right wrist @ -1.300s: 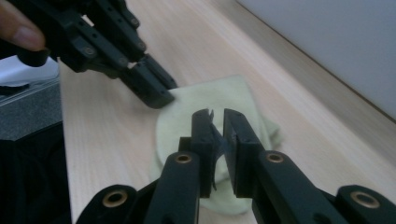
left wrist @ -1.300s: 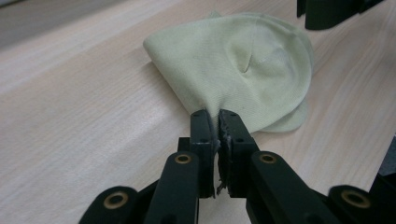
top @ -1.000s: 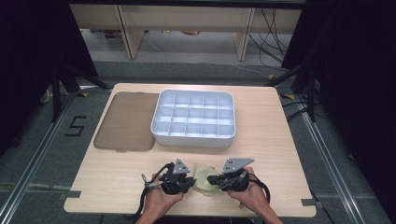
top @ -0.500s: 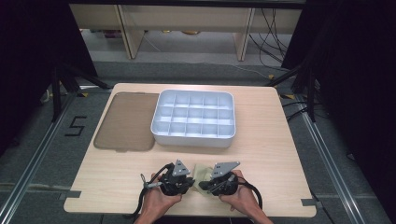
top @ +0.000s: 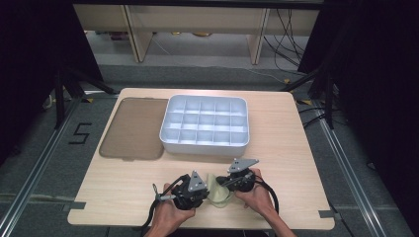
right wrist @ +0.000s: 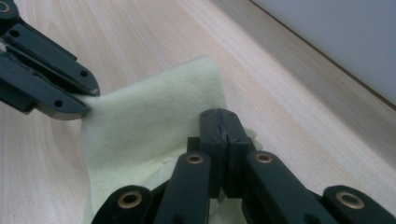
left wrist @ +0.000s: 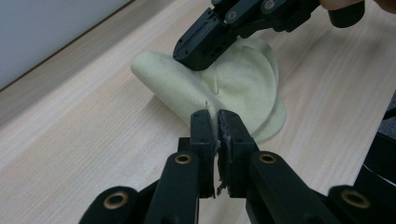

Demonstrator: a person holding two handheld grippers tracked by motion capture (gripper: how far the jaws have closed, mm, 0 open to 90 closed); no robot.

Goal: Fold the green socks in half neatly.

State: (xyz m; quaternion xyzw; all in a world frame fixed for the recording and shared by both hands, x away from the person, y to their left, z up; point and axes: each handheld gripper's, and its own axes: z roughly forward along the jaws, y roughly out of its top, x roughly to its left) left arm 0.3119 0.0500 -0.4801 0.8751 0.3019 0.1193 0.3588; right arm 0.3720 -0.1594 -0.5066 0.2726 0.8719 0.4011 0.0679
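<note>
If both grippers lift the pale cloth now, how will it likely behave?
The cloth is probably floppy: it lies folded and drapes between the left gripper and right gripper. It likely weighs little, being thin. It seems unlikely to slip, given its knit texture.

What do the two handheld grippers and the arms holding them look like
Both the left gripper and right gripper are black, with flat hinged jaws, brass-coloured pivot pins, a grey three-cornered plate on top and a black trailing cable. The forearms are bare, no sleeves.

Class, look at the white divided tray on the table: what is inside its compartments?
The white divided tray appears empty: every compartment facing the high view shows bare floor. The near wall hides a thin strip of the front row's floor.
</note>
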